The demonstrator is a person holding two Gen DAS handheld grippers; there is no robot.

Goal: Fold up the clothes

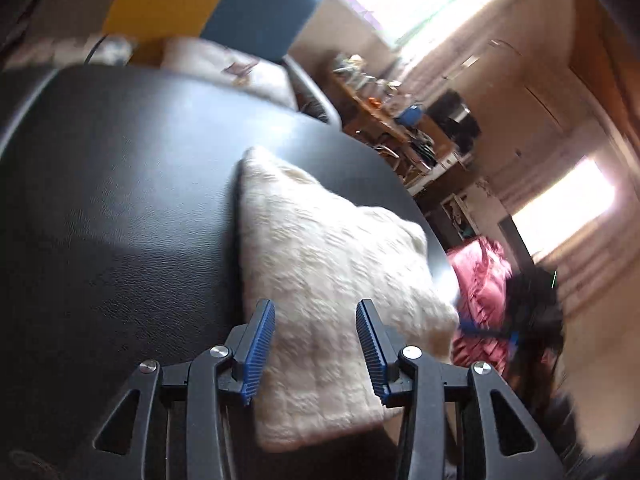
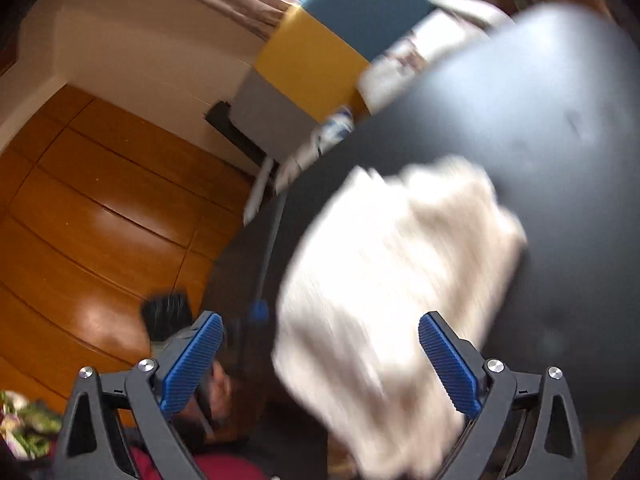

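Folded cream garment (image 1: 320,280) on your black bench (image 1: 120,200).
Both hand-held grippers (left (image 1: 316,344), right (image 2: 320,364)) stand released, unclenched, over the garment's near edge.

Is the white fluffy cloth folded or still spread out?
Folded: the white cloth lies as a compact, thick rectangle on the black table.

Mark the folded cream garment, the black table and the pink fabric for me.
folded cream garment (image 1: 328,264): left wrist view, middle of its fuzzy top face.
black table (image 1: 120,200): left wrist view, bare top left of the garment.
pink fabric (image 1: 482,280): left wrist view, centre of the crumpled heap beyond the table edge.
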